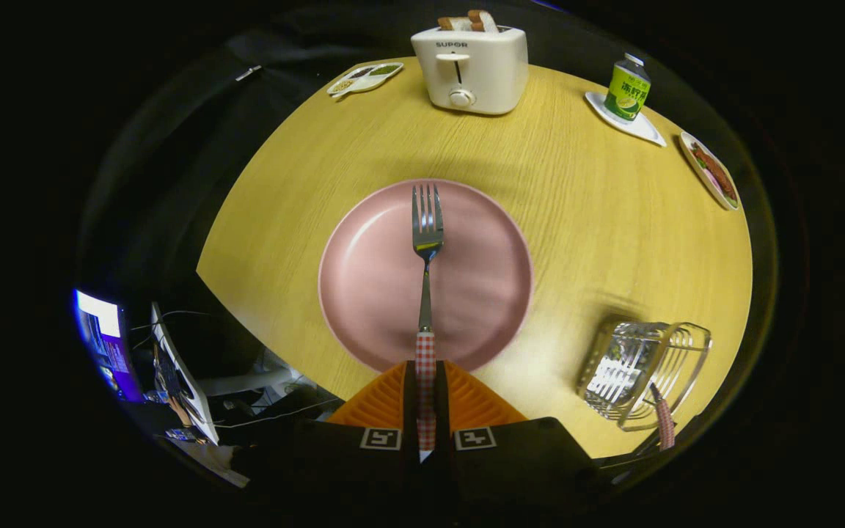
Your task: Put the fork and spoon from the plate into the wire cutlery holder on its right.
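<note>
Holding the fork (427, 249) by its checked handle, the gripper (426, 378) hovers above the pink plate (364, 293).

Gripper view: both orange fingers (382, 400) press together on the handle, tines pointing ahead over the plate, which carries nothing else. To the right, the wire cutlery holder (642, 370) stands on the wooden table (576, 220) with a checked handle (664, 422) sticking out, probably the spoon's, though it is small and blurred. By that reading, only the fork remains.

"SUPOR" on the toaster (471, 70) (bottle (627, 88) label unreadable).
</note>
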